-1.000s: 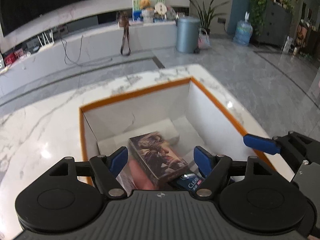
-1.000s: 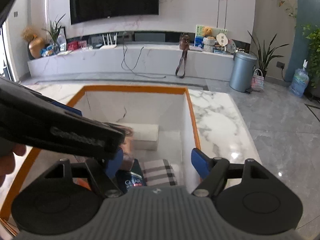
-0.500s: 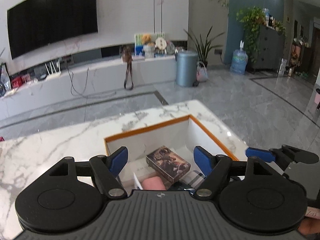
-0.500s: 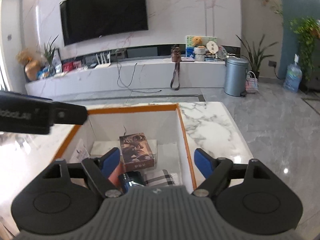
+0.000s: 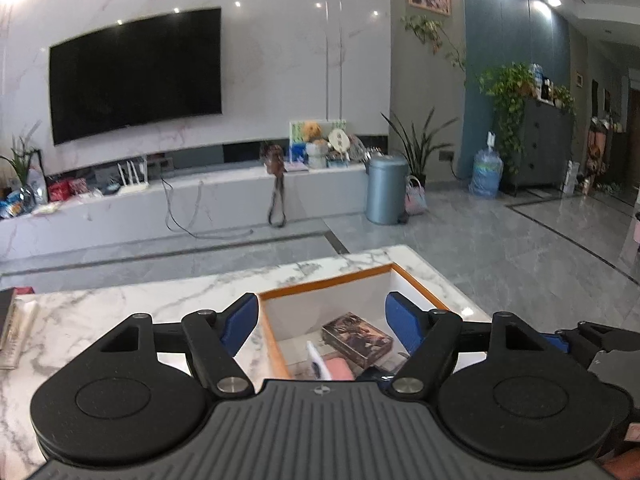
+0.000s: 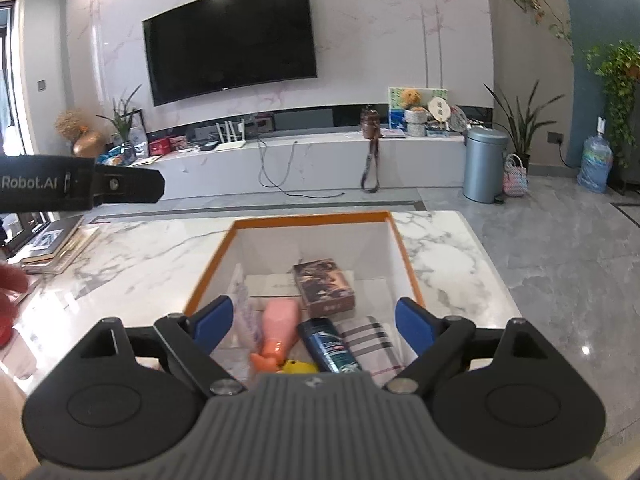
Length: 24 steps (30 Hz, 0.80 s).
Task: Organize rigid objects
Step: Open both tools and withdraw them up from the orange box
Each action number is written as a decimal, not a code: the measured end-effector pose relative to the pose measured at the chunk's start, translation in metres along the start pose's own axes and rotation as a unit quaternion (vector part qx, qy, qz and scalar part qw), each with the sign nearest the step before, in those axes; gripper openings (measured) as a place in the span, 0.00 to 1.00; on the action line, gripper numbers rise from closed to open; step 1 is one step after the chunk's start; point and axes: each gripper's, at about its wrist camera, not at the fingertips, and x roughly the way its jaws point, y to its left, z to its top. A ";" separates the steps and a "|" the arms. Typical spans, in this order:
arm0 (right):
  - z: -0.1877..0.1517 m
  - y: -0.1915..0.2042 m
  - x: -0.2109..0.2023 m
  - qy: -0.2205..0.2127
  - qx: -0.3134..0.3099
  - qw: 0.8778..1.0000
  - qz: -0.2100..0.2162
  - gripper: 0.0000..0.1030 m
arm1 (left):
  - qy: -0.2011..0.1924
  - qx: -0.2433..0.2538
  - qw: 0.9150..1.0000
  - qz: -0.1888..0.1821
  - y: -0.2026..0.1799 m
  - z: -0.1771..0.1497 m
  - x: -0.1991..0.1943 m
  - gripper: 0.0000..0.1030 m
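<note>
Marble table (image 6: 140, 256); box (image 6: 312, 220) below right gripper (image 6: 310, 322)

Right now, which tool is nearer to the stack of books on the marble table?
Left. The left tool is above the table between the books and the box; the right tool is over the box, farther away.

Looking along left gripper (image 5: 320, 322), blue pads apart, nothing between, having just closed slightly. Below: orange-rimmed white box (image 5: 324, 285) on marble table (image 5: 120, 308), holding dark illustrated box (image 5: 356, 338) and pink item (image 5: 340, 369). Beyond: wall television (image 5: 136, 74), grey bin (image 5: 386, 189).
</note>
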 end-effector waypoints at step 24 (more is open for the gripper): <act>-0.053 0.022 -0.017 -0.013 -0.003 0.999 -0.038 0.98 | -0.009 -0.056 0.995 0.088 0.029 -0.089 -0.017 0.93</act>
